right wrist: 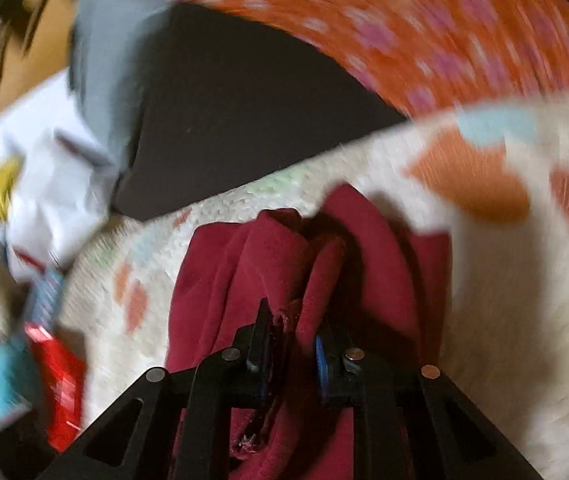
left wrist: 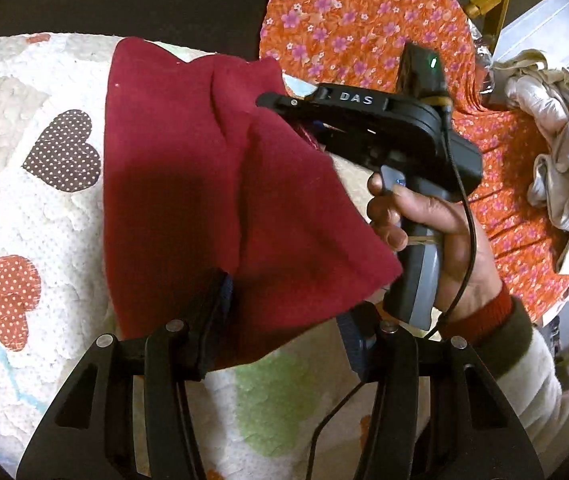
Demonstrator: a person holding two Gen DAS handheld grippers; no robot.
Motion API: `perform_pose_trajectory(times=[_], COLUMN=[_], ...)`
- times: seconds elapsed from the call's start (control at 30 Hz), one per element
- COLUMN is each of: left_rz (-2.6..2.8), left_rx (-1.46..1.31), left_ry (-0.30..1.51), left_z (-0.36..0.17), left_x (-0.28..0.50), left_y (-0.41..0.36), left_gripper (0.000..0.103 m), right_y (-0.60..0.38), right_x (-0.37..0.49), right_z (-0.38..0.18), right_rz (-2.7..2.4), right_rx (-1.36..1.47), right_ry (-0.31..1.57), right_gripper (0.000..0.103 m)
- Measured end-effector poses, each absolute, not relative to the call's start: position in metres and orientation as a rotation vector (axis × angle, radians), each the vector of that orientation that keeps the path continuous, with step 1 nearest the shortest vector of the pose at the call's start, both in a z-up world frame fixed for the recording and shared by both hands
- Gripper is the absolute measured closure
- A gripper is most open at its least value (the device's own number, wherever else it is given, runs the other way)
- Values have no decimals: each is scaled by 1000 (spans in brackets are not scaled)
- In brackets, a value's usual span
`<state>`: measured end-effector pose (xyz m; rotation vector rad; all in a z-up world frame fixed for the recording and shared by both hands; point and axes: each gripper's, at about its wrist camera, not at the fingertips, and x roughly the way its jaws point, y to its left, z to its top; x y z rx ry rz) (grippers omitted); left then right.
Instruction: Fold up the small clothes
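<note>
A dark red cloth [left wrist: 212, 184] hangs spread above a white quilt [left wrist: 24, 216] patterned with hearts. My left gripper [left wrist: 284, 324] stands at the cloth's lower edge. Its fingers are apart, the edge lies between them, and the pads do not press on it. A hand [left wrist: 436, 232] holds my right gripper [left wrist: 280, 102], which bites the cloth's upper right part. In the blurred right wrist view, the right gripper [right wrist: 292, 344] is shut on a bunched fold of the red cloth [right wrist: 244, 272].
Orange floral fabric [left wrist: 356, 16] lies behind the quilt, with a heap of pale clothes [left wrist: 564, 152] on it at the right. A dark surface [right wrist: 224, 112] borders the quilt [right wrist: 504, 300]. White clutter [right wrist: 52, 192] and a red packet [right wrist: 60, 380] sit to the left.
</note>
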<state>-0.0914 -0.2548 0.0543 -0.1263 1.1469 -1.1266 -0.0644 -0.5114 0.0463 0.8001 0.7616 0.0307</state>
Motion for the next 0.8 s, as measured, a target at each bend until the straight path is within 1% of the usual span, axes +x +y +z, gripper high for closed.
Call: perform_pose_trajectory(times=[0.03,0.1,0.13,0.3,0.37,0.4,0.43,0.47,0.5,0.57,0.63,0.67,0.8], left_rz=[-1130,-1132,-1130,-1185,-1217,-1228,-1235,-1235,-1229,-1219,-1221,-1218,-1170], left_rx=[-130,-132,-125,-77,-25,-8,4,8,1,-24,-59,-65,-26], left_ry=[1144,1119,1107,1107,1094,1093,1098,1102,1100,1088,1063,1042,1020], left_z=[57,62,63,54,54,54,53,52,53,57,63,67,64], left_x=[-90,-87,-86,-101,-111,-114,-116,-115,-113,-108,-104,-102,-97], left_y=[-254,-250,-250,-256,-263,-266,-269,-270,-269,-264,-258,-255,-255], left_gripper=[53,52,49,46,43,43,43,43,43,43,43,41,41], right_y=[-517,-521,-520,-505,-498,-494,-489,-483,-479,-473,-477,-482,-494], right_x=[-68,-76,-77,-72,-66,-61,-57,-53,-52,-58,-62,-61,-50], right_z=[44,46,48,58,58,57,59,63,67,88,100,99,66], right_rz=[45,64,73,83,65,60,38,24,17,2,-14,-38,-152], right_rx=[869,931,931,844,802,774,729,672,618,495,471,476,433], right_ry=[745,705,698,752,779,797,815,824,825,773,730,731,822], right_gripper=[77,56,54,43,42,42,46,68,79,81,83,83,82])
